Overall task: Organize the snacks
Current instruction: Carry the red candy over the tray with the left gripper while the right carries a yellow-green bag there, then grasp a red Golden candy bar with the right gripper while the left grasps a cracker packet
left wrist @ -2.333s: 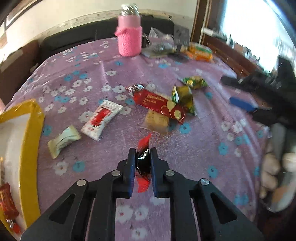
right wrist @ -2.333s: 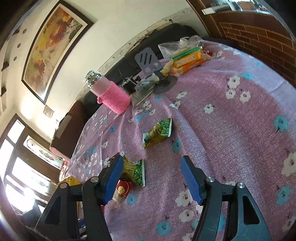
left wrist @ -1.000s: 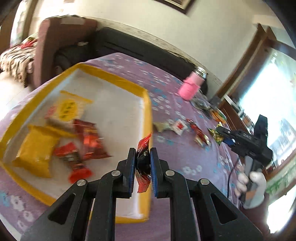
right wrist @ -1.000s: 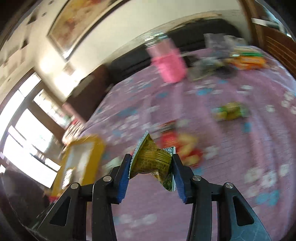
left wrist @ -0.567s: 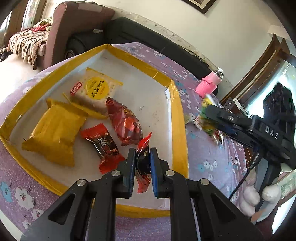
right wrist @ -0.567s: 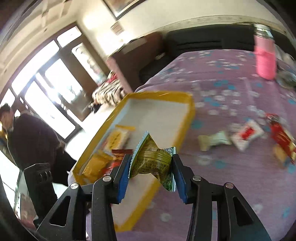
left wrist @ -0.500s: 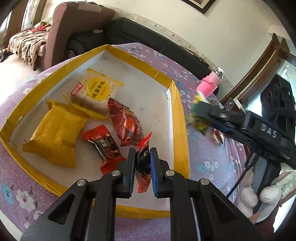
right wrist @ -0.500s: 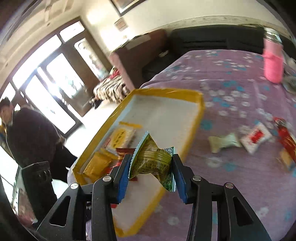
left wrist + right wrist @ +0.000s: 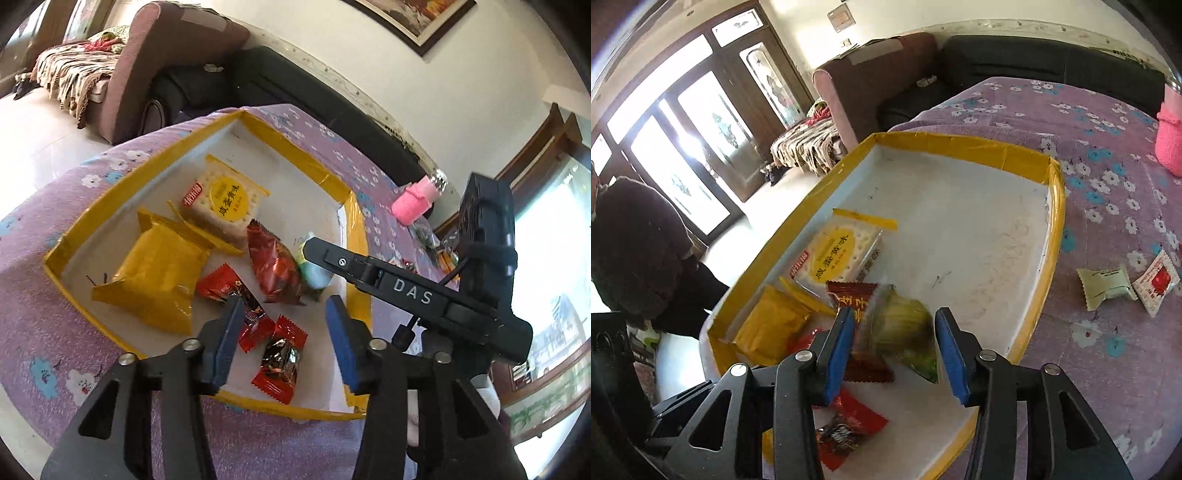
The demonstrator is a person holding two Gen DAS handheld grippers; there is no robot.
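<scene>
A yellow-rimmed white tray [image 9: 354, 229] [image 9: 964, 146] on the purple flowered cloth holds several snack packets. My left gripper [image 9: 282, 341] is open above the tray's near end, and a small red-and-black candy [image 9: 280, 360] lies on the tray floor between its fingers. My right gripper [image 9: 894, 350] is open over the tray, and a green-yellow packet [image 9: 905, 326], blurred, sits loose between its fingers above a dark red packet [image 9: 849, 295]. In the left wrist view the right gripper's arm [image 9: 406, 288] crosses above the tray's right side.
A cracker pack [image 9: 225, 201] and a yellow bag [image 9: 155, 277] lie in the tray's left half. A pale green packet [image 9: 1106, 286] and a red-white packet [image 9: 1156, 282] lie on the cloth right of the tray. A pink bottle [image 9: 413, 201] stands farther back. A person [image 9: 639, 251] is at left.
Both grippers have opened. The red-and-black candy has left my left gripper and lies in the tray. The green-yellow packet is free of my right gripper's fingers above the tray.
</scene>
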